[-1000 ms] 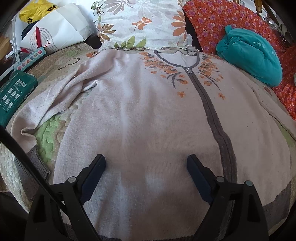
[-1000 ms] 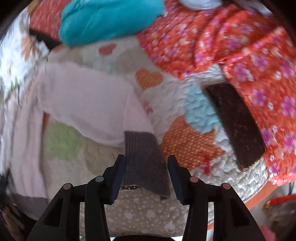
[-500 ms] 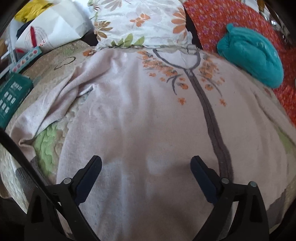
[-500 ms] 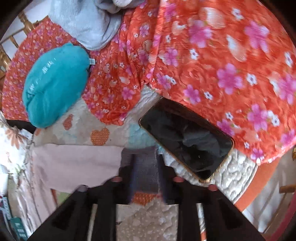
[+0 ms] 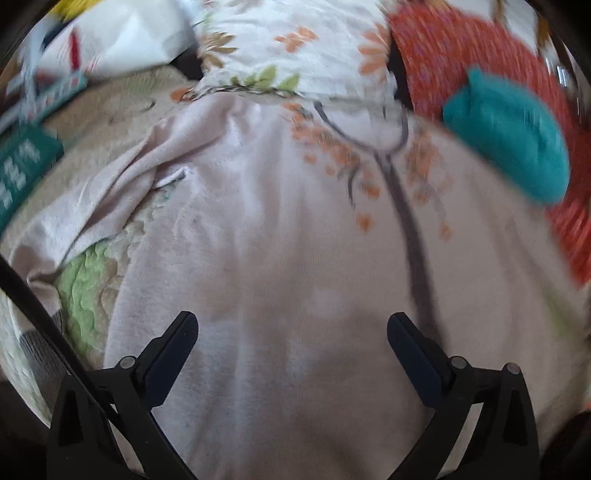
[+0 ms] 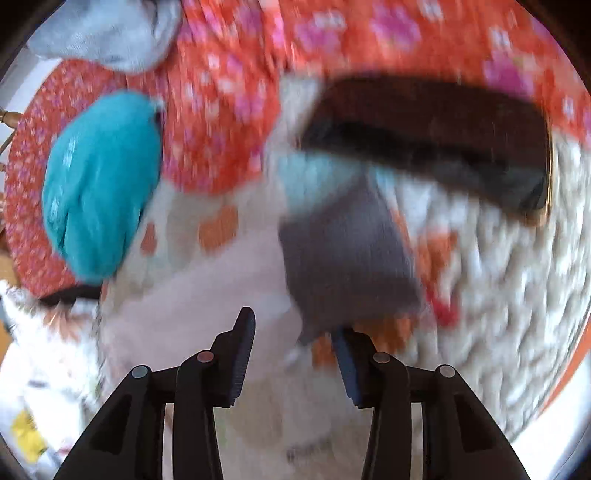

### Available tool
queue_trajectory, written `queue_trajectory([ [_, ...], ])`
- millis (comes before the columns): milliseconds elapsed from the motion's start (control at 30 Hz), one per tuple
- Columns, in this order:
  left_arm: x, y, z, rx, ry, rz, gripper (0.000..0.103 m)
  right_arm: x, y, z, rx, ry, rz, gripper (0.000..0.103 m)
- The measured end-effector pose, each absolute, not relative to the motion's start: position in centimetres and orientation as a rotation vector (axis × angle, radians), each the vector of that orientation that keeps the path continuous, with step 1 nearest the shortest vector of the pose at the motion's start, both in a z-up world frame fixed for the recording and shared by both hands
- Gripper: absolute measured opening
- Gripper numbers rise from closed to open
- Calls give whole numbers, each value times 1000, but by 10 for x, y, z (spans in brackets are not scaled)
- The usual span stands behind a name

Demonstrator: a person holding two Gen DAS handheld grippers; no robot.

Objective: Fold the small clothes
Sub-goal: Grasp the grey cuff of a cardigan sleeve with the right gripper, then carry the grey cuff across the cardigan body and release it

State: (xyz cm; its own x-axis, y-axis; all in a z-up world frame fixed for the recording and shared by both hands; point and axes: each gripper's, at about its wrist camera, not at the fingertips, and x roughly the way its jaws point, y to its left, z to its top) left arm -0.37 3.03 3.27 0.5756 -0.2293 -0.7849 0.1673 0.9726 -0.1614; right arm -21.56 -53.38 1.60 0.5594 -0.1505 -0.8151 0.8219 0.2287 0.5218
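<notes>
A pale pink knit cardigan with a grey front band and orange flower print lies spread face up on the quilted bed. My left gripper hovers open over its lower front, holding nothing. In the right wrist view the cardigan's sleeve ends in a grey ribbed cuff. My right gripper is open just below the cuff, its right finger at the cuff's lower edge. The view is blurred by motion, and I cannot tell whether the finger touches the cuff.
A teal folded garment lies on an orange floral cover. A dark phone rests on the quilt beyond the cuff. A floral pillow, a white bag and a green box lie at the back left.
My right gripper was closed around the grey cuff and has opened; the cuff now lies just beyond its fingers. The left gripper drifted slightly, staying open over the cardigan.
</notes>
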Motion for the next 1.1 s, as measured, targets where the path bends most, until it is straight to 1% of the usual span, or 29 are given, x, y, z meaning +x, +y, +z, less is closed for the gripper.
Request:
queue_trajectory([
  [33, 1, 43, 44, -142, 925, -242, 102, -210, -536, 17, 1128, 699, -785, 46],
  [67, 5, 49, 50, -166, 923, -239, 102, -202, -538, 17, 1108, 698, -796, 40],
  [100, 13, 61, 60, -192, 916, -225, 102, -196, -540, 18, 1086, 710, -795, 9],
  [133, 18, 68, 67, -198, 908, -216, 102, -187, -541, 21, 1055, 733, -787, 7],
  [233, 37, 95, 88, -167, 844, -160, 103, -172, -527, 47, 953, 713, -768, 7],
  [333, 53, 120, 101, -123, 776, -74, 102, -129, -488, 89, 796, 702, -649, 7],
  [433, 59, 150, 111, -154, 700, 0, 102, -69, -435, 123, 689, 704, -476, 7],
  [500, 60, 168, 112, -180, 658, 36, 102, -30, -400, 135, 637, 716, -378, 7],
  [567, 64, 184, 109, -192, 661, 79, 103, 17, -356, 142, 582, 737, -269, 7],
  [667, 73, 206, 108, -285, 687, 85, 102, 67, -292, 135, 516, 776, -140, 7],
  [833, 80, 236, 99, -417, 721, 125, 102, 134, -182, 101, 410, 879, 37, 7],
  [933, 84, 248, 92, -476, 752, 135, 102, 154, -132, 81, 345, 927, 101, 7],
  [1100, 87, 262, 86, -525, 774, 157, 102, 179, -83, 59, 264, 980, 170, 7],
])
